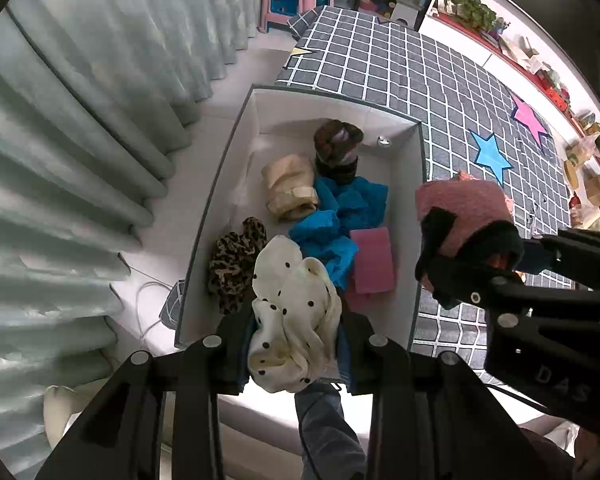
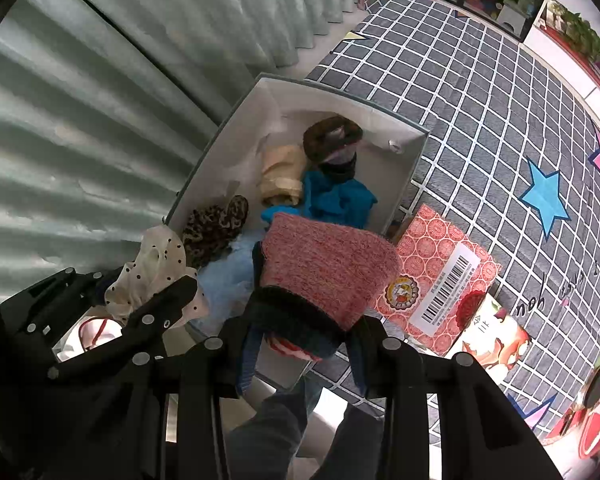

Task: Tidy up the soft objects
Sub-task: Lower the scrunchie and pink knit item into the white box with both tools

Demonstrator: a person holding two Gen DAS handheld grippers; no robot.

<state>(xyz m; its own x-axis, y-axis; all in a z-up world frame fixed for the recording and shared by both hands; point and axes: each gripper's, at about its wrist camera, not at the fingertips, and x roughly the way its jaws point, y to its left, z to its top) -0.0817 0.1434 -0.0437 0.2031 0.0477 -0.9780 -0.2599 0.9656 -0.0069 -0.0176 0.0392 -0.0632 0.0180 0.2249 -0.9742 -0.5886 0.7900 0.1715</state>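
Box (image 1: pixel 416 216) sits straight below both my tongs, long axis running away from me. My left gripper (image 1: pixel 296 344) is clamped on the polka-dot cloth (image 1: pixel 292 312), over the near end (nearer arm for a drop). My right gripper (image 2: pixel 300 344) grips the pink knit piece (image 2: pixel 328 264), hanging over the right wall.

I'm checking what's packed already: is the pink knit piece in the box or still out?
Out. The pink knit piece is clamped in the right gripper, held above the white box.
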